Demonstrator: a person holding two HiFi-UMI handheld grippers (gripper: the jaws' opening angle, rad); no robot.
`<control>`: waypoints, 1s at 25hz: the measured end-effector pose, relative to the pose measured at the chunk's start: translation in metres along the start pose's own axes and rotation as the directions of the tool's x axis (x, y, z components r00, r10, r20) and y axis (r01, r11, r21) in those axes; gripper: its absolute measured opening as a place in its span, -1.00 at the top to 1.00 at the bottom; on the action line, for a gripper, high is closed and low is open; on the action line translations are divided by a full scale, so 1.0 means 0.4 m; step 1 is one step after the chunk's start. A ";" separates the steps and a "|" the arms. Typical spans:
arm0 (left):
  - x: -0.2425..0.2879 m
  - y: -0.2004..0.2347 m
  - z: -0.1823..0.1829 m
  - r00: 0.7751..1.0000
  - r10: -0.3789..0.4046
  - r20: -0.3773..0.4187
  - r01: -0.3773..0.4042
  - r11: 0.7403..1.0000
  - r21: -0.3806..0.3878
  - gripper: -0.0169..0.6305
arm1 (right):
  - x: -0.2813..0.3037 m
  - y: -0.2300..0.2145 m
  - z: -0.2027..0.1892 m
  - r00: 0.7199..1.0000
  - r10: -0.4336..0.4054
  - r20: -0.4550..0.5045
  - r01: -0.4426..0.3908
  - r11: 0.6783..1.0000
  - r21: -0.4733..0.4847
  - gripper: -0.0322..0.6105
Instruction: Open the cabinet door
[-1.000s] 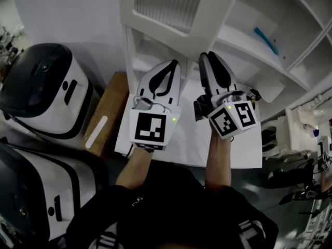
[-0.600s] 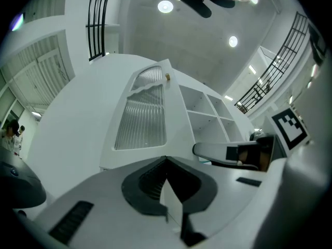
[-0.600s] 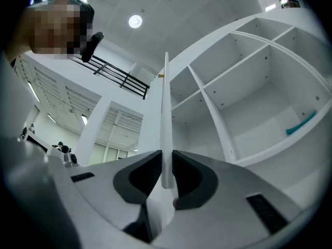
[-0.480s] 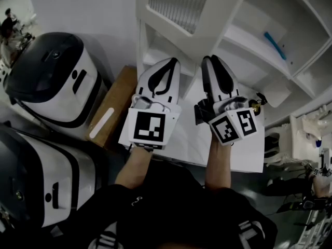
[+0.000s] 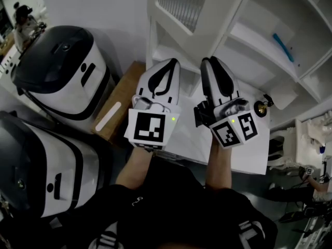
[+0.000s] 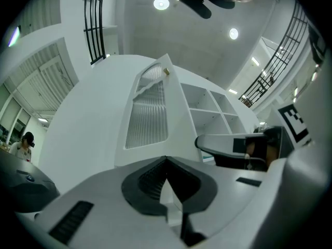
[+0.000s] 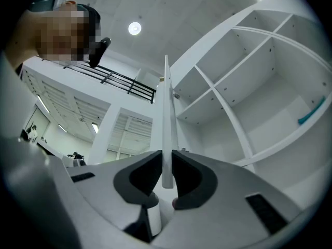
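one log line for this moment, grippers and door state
cabinet door: open, shelves exposed | right gripper: shut on the door's edge | left gripper: shut, empty

Two black-and-white machines beside wooden stand

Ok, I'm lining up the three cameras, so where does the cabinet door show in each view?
Head view: cabinet door at top centre, swung open.
Left gripper view: the door at centre, ribbed panel facing the camera.
Right gripper view: the door edge-on, a thin upright strip clamped in the right gripper.
Shared landmark: the white shelves, right of the door everywhere.
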State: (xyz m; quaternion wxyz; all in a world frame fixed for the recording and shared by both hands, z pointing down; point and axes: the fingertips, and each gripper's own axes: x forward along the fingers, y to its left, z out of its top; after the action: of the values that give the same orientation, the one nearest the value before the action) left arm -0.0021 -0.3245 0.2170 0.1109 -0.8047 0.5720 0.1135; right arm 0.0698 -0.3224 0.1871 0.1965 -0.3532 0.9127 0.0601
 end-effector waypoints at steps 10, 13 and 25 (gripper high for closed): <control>-0.055 0.053 0.024 0.998 0.062 0.027 -0.062 0.998 -0.002 0.91 | 0.020 0.099 -0.014 0.992 0.127 0.003 -0.127 0.991 0.036 0.68; -0.071 0.070 0.032 0.996 0.086 0.031 -0.086 0.996 -0.002 0.91 | 0.031 0.122 -0.015 0.987 0.162 -0.002 -0.162 0.986 0.032 0.67; -0.133 0.156 0.058 0.979 0.195 0.054 -0.196 0.980 0.022 0.91 | 0.085 0.242 -0.043 0.946 0.324 0.003 -0.324 0.945 0.042 0.67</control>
State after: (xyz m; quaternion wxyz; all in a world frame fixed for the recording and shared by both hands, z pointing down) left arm -0.0794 -0.2898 0.2083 0.1248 -0.7399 0.6468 0.1365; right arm -0.0232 -0.2757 0.1865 0.1895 -0.1945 0.9598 0.0715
